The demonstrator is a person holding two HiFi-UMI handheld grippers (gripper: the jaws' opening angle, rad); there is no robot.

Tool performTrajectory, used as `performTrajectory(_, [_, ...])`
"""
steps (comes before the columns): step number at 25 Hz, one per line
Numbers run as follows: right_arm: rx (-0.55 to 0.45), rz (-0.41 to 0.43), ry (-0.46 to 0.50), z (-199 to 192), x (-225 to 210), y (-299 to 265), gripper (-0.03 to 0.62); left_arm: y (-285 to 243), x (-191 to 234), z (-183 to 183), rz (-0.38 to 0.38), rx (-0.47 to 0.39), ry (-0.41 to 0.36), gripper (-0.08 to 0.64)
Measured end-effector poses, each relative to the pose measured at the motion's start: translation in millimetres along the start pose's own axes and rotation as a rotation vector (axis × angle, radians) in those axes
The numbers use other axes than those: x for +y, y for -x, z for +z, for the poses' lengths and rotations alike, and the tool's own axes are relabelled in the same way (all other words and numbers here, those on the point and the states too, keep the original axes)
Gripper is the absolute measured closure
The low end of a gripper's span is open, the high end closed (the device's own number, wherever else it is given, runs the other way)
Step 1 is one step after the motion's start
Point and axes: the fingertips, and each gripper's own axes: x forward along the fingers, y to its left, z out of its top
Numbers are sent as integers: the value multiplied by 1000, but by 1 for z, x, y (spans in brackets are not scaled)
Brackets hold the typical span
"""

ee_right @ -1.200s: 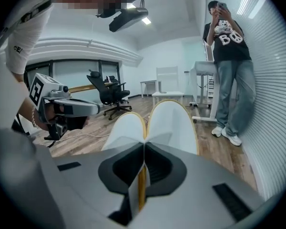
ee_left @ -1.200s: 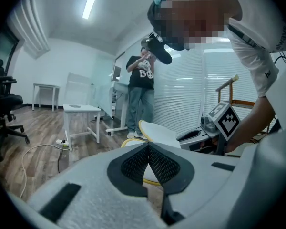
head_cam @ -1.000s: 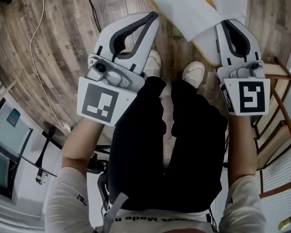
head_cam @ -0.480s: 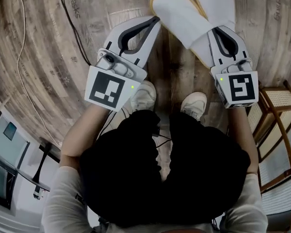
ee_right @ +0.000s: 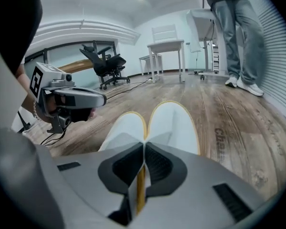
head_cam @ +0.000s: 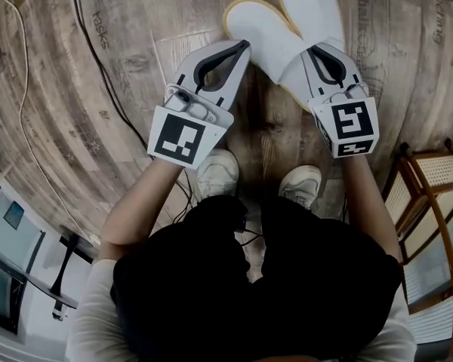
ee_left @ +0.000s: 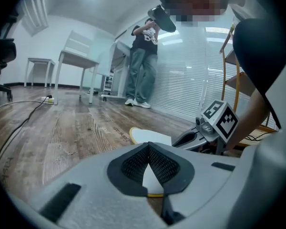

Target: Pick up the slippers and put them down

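Two white slippers with yellow sole edges lie side by side, toes pointing away, low over the wooden floor: one (head_cam: 266, 30) on the left, the other (head_cam: 311, 4) on the right. My right gripper (head_cam: 311, 51) is shut on their inner heel edges, pinching both together; a yellow sole edge shows between its jaws (ee_right: 143, 146). From that gripper's view, both slippers (ee_right: 174, 120) fan out ahead. My left gripper (head_cam: 241, 47) hovers just left of the slippers, shut, with nothing held. In the left gripper view its tips (ee_left: 148, 146) meet, with a slipper (ee_left: 150, 136) beyond.
A black cable (head_cam: 98, 59) runs across the floor at the left. A wooden rack (head_cam: 430, 194) stands at the right. My white shoes (head_cam: 220, 172) are just behind the grippers. Farther off stand a person (ee_left: 143, 61), white tables (ee_left: 76, 56) and an office chair (ee_right: 107, 63).
Both grippers have dropped toward the floor as the person crouched. The slippers came down with the right gripper, which stayed shut on them. The left gripper stayed shut and empty.
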Motion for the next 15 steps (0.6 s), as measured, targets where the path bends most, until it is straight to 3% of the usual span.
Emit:
performTrajectory(8, [25,-18,-45,-11,1,-10,569,7,2,-12,1,28,4,549])
performTrajectory(11, [53,-35,-59,-12,-5,-4,494,10,2,-5,5,28,19,549])
performTrajectory(15, [96,-47,-101,-17,-7,21,476,21,-10,13,-4,38,34,549])
